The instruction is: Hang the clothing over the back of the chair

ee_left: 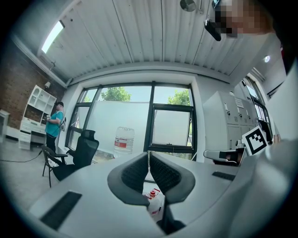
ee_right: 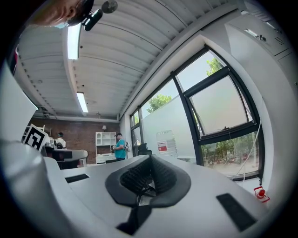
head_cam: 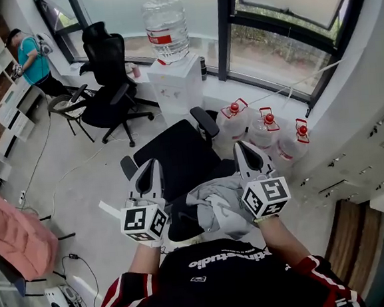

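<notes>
the right gripper point(ee_right: 150, 162) is pressing its jaws together on nothing, and the left gripper point(ee_left: 149, 160) is likewise holding its jaws closed and empty. the grey clothing point(head_cam: 213, 204) is lying below the grippers and back from their tips. it is bunching across the top of the black chair point(head_cam: 175, 154) back, its length running left to right, nearer the right gripper. both hands are pointing level, side by side, out over the seat.

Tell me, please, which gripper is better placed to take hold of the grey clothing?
Right, probably. The right gripper hangs over the grey clothing, while the left gripper sits clear of its edge, beside the black chair. Both are shut, so it must open first.
</notes>
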{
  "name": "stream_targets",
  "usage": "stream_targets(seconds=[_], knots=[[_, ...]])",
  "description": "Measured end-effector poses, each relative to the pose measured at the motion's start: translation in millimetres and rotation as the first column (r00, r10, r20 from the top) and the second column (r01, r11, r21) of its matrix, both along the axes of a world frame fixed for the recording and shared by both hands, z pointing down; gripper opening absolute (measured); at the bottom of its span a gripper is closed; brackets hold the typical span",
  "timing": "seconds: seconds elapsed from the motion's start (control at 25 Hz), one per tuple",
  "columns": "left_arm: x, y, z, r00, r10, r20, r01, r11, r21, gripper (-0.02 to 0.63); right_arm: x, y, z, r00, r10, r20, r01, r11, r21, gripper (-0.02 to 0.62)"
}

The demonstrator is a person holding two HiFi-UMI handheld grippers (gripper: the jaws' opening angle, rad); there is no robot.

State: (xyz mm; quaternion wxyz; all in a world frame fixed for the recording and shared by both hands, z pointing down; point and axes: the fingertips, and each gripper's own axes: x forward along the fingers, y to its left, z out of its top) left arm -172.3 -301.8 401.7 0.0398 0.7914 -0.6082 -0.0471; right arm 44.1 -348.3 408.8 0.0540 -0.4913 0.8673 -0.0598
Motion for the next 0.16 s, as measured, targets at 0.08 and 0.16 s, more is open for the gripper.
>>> stream_targets(seconds=[0.08,0.16], knots=[[1.2,1.6,0.7,1.0,-0.004,-0.008,0.004,1.0,-0.001,0.029,-0.9,0.3,-0.9,1.0,-0.012,-0.008,0.012,1.0,0.002,0.014],[2.4,3.3,1.3,1.0,-0.008,-0.02,0.008,1.0,-0.001,0.029,-1.1,0.3,-1.9,1.0,-0.024,-0.016,0.024,1.0,0.004,0.014]])
